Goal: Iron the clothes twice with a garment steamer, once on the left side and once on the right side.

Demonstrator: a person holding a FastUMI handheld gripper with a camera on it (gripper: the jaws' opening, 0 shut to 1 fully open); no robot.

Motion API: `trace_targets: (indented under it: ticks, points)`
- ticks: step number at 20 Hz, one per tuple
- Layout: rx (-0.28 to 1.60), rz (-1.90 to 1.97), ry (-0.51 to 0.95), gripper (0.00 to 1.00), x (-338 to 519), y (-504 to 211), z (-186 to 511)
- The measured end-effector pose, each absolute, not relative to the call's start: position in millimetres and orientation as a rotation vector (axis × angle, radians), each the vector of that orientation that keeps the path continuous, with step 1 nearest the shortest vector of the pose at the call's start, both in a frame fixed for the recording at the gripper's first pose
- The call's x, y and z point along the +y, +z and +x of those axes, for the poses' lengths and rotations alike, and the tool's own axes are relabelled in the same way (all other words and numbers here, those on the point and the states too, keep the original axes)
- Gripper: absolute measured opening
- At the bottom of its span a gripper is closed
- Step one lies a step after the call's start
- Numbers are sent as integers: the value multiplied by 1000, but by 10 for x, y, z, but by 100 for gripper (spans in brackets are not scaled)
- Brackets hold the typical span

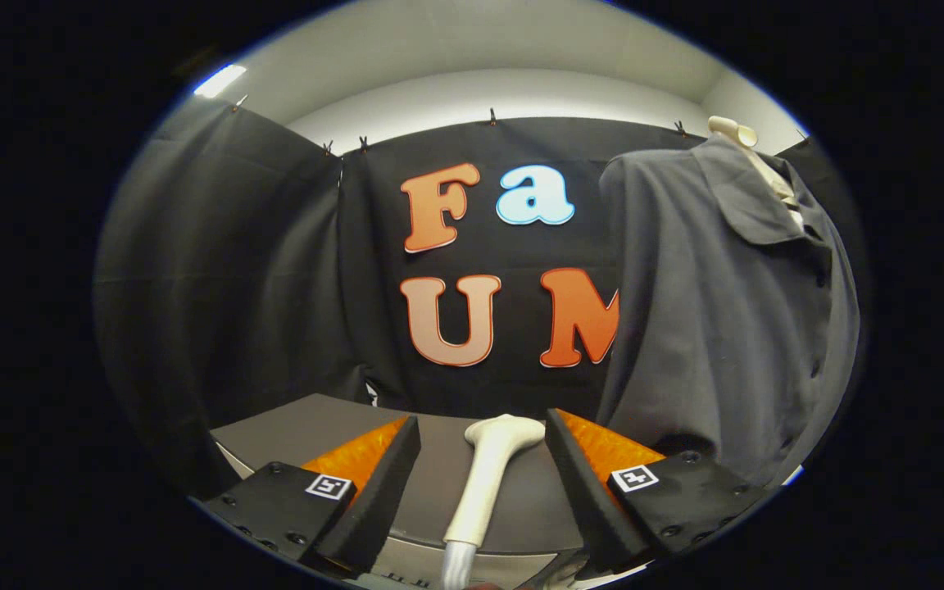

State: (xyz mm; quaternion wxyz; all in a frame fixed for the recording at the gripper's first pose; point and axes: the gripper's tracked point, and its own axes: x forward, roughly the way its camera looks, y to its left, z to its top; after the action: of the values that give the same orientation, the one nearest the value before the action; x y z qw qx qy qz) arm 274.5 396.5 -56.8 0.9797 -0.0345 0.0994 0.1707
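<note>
A white garment steamer (pixel 490 475) lies on the grey table (pixel 308 430), its handle running between my two fingers and its head pointing away from me. My gripper (pixel 482 434) is open, with a gap on each side of the handle, so neither finger touches it. A dark grey collared shirt (pixel 726 311) hangs on a pale hanger (pixel 738 135) beyond and to the right of the right finger. Its lower hem reaches down behind that finger.
The table's rounded front edge (pixel 472 553) runs just below the fingers. Black cloth walls close the booth behind and to the left. A ceiling light (pixel 220 79) glows at the upper left.
</note>
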Motion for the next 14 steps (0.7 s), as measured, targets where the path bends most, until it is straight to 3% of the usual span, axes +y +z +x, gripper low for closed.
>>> trace_targets:
  ticks: [7, 14]
  points:
    - [365, -126, 272, 100, 4064, -1313, 3341]
    - [552, -95, 225, 100, 3983, -1880, 3414]
